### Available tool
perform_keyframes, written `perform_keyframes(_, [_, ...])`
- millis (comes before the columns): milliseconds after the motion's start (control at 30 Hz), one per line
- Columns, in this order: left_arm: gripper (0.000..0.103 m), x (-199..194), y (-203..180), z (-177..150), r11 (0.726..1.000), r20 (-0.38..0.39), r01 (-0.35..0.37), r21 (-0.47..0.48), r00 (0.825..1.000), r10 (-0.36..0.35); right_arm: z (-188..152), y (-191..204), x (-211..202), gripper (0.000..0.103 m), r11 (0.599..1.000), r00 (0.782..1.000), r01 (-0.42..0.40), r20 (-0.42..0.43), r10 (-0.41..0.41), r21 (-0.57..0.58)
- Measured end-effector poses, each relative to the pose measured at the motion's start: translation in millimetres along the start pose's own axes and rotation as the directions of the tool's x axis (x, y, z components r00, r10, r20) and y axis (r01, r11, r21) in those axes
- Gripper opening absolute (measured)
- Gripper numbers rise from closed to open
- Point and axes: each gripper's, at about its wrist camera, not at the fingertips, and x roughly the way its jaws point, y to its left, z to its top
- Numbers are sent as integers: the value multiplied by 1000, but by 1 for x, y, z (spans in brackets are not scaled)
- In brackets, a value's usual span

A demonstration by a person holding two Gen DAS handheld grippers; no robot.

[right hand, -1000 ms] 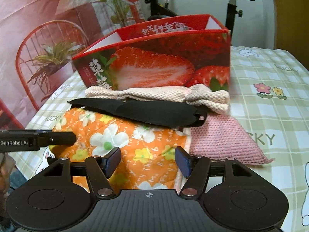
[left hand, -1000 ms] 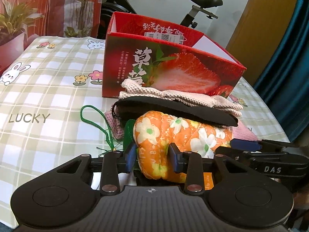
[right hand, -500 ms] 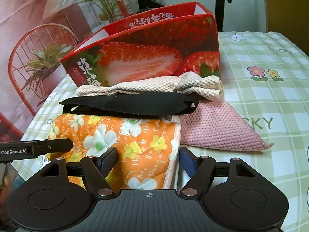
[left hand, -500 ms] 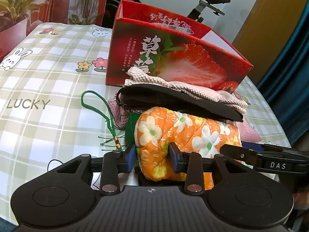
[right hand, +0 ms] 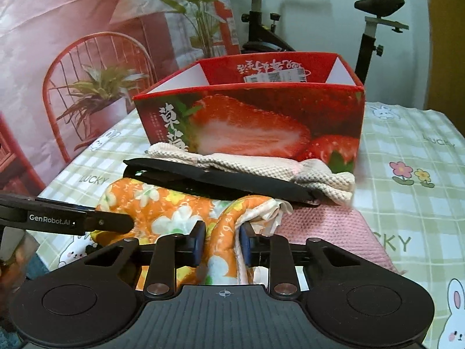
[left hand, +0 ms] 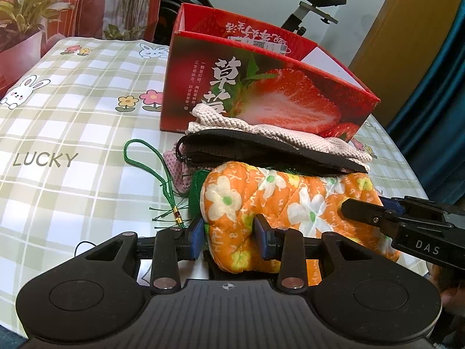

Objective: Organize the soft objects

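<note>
Fingers of both grippers pinch the orange pad — underside hidden.

The surface wears a green-and-white checked cloth printed with rabbits, flowers and "LUCKY". Beyond its far edge stands an exercise bike against a white wall. A red curtain printed with plants hangs at one side; a wooden door and blue curtain stand at the other.
</note>
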Motion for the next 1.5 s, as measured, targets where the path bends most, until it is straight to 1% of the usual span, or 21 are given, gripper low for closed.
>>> perform_keyframes(100, [35,-3,-1,1,1000,10,2,1,1000,-2,2,0,-3,19,1000,1000,-9,14,9,-1])
perform_keyframes(167, [31,-8,-2,2,1000,25,6,4,1000,-7,3,1,-5,18,1000,999,-17,32,17,-7])
perform_keyframes(333, [21,-24,-7,7,999,93,33,37,995,-36,13,3,-16,16,999,995,-31,91,34,-34])
perform_keyframes(433, [20,-32,-11,11,998,125,41,56,991,-47,19,6,-19,16,998,994,-21,105,27,-64])
perform_keyframes(600, [20,-46,-16,21,996,180,35,84,982,-49,31,5,-25,15,997,990,-30,138,40,-70])
perform_keyframes(833, [20,-61,-21,50,993,249,50,105,966,-74,56,7,-29,15,993,981,-17,190,39,-116])
perform_keyframes(1067, [19,-64,-23,85,993,304,82,87,947,-105,86,9,-32,15,981,973,-2,228,47,-193])
perform_keyframes(1200, [18,-65,-30,108,991,357,65,115,928,-103,110,5,-30,15,972,964,22,261,41,-233])
perform_keyframes(1300, [18,-62,-35,127,990,391,47,133,916,-96,129,3,-23,14,960,956,59,293,25,-273])
perform_keyframes(1500, [18,-46,-41,163,989,442,11,145,894,-75,164,-3,3,14,940,938,138,346,-24,-311])
